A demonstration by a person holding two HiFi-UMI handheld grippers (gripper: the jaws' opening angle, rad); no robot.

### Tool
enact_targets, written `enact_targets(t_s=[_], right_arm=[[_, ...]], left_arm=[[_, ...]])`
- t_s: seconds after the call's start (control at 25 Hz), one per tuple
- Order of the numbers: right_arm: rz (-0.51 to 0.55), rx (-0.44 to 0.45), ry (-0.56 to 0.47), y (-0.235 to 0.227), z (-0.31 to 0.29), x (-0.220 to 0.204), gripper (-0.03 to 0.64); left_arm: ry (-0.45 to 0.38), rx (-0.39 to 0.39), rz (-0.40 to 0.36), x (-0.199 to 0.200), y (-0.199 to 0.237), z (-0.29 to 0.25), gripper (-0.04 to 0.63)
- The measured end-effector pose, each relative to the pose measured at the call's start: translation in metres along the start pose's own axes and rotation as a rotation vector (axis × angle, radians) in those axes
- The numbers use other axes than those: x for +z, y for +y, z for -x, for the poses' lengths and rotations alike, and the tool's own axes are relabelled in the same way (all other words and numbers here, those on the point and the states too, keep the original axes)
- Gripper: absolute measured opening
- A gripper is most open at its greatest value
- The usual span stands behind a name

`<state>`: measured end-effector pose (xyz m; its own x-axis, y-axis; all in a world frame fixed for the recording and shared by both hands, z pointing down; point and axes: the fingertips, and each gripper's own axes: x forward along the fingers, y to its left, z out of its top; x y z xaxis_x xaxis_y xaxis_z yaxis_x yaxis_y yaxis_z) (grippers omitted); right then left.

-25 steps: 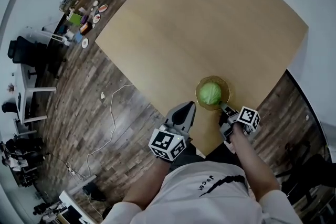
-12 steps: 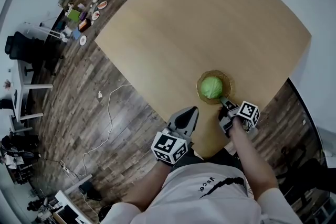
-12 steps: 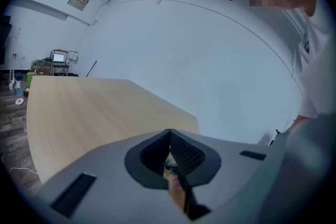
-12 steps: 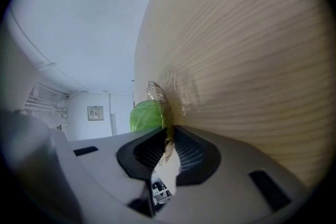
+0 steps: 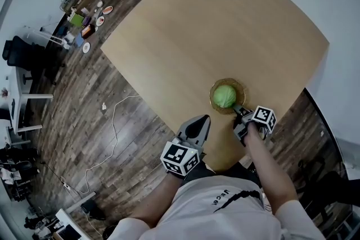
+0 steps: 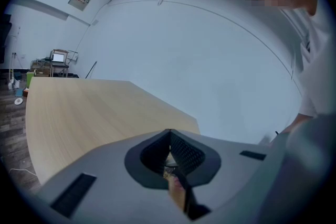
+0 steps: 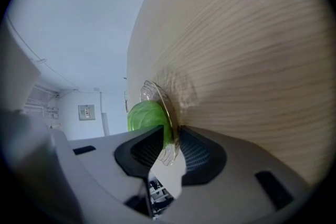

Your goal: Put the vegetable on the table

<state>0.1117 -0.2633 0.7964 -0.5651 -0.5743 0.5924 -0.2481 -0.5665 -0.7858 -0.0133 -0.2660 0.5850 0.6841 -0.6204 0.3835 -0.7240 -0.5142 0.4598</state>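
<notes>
Right tool (image 5: 239,111) on one dish (image 5: 242,92), one cabbage (image 5: 224,96)

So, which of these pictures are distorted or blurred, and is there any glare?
Head view: strong fisheye, the table edges bow outward; sharp, evenly lit, no glare. Left gripper view: dark rounded corners; the left gripper near the lens is soft. Right gripper view: same bending; the glass dish and green vegetable look fairly sharp, the right gripper blurred.
</notes>
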Motion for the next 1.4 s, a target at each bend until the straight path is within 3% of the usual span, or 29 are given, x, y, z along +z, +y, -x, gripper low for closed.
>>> enact_targets(t_s=[0.16, 0.44, 0.6, 0.8, 0.96, 1.12, 1.4], right_arm=[[-0.022, -0.02, -0.005, -0.001, 0.008, 0.002, 0.095], [0.056, -0.064, -0.017, -0.004, 0.032, -0.004, 0.086], [0.149, 0.004, -0.017, 0.029, 0.041, -0.022, 0.037], [0.243, 0.136, -0.021, 0.087, 0.052, -0.03, 0.028], [0.419, 0.199, -0.072, 0.134, 0.075, -0.037, 0.025], [0.61, 0.25, -0.118, 0.176, 0.101, -0.053, 0.021], [0.939, 0.253, -0.276, 0.235, 0.155, -0.074, 0.015]], left_arm=[[-0.026, 0.001, -0.008, 0.009, -0.004, -0.001, 0.014], [-0.021, -0.03, 0.019, 0.01, -0.013, -0.006, 0.014], [-0.024, -0.044, 0.016, 0.015, -0.013, 0.003, 0.014], [-0.032, -0.082, 0.013, 0.022, -0.028, 0.0, 0.014], [-0.009, -0.125, 0.037, 0.026, -0.046, -0.002, 0.014], [0.03, -0.124, 0.005, 0.038, -0.056, 0.003, 0.014], [-0.016, -0.181, -0.064, 0.082, -0.082, 0.029, 0.014]])
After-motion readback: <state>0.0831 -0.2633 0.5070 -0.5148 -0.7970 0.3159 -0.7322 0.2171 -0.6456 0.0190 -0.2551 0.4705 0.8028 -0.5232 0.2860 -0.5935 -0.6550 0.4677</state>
